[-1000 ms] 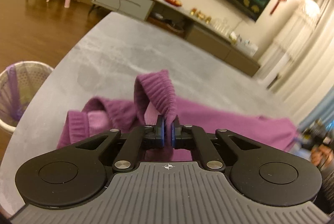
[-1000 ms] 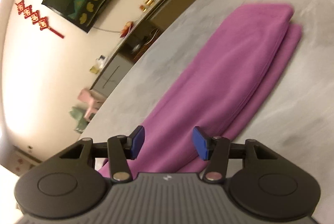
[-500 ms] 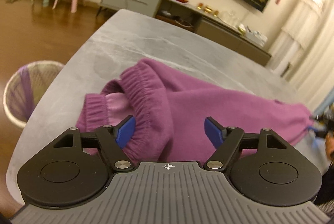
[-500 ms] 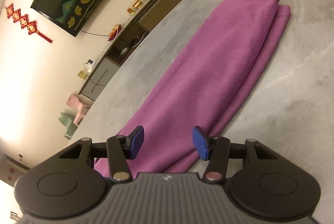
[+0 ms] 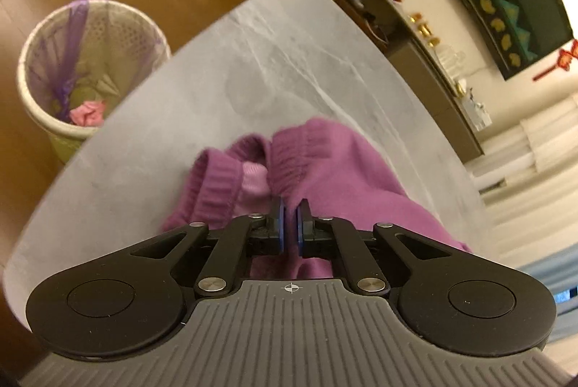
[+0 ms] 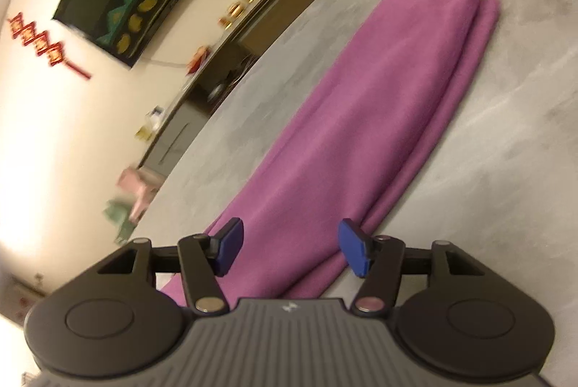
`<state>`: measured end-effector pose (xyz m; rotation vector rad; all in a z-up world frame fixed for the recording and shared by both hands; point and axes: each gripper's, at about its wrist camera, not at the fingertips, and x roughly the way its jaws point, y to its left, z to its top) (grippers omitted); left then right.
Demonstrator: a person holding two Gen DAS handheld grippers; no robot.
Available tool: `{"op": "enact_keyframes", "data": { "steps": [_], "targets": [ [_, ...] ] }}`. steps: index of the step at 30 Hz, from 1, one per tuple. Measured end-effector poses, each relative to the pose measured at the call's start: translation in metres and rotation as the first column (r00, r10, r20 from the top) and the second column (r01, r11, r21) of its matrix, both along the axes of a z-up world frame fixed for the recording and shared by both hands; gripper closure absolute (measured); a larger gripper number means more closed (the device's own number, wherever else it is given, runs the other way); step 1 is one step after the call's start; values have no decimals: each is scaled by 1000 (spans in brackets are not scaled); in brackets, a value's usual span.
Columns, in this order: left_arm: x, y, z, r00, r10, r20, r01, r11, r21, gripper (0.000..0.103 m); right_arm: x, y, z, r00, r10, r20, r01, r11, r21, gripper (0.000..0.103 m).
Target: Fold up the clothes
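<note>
The table (image 6: 523,134) carries the trousers (image 6: 361,120), folded long, their axis running straight away from your right gripper (image 6: 289,251) toward the far end. That gripper's jaws have just been opening; they stand wide, astride the near end, pressing nothing. Your left gripper (image 5: 289,224) sits at the cuff (image 5: 300,148) end, pads nearly together with a fold of fabric pinched between them. The left looks set to carry its end along that axis.

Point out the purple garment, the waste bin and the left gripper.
purple garment (image 6: 368,120), right wrist view, middle of the folded length.
waste bin (image 5: 43,26), left wrist view, its left rim.
left gripper (image 5: 289,228), left wrist view, midway between its fingertips.
</note>
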<state>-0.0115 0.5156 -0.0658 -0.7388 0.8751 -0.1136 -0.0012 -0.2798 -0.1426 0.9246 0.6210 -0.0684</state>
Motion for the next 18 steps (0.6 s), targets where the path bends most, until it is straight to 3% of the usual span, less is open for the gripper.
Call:
{"op": "enact_keyframes", "data": {
  "steps": [1,5,9,18],
  "targets": [
    [-1,-3,-1,1000,-2,4,2,1000,23,100,1,-2,0,1000,-20,2,20,1000,-5,43],
    [-5,-8,-9,1000,-7,-6,7,999,38,95,7,-12,-5,995,-95,16,95,995,8,44],
    [-2,-3,-15,1000,0,-14,0,1000,31,95,4,-22,-9,982,-187,28,187,982,11,44],
    [3,-1,-19,1000,-19,-16,19,999,33,94,1,-40,-23,965,-262,32,261,965,26,44]
  ]
}}
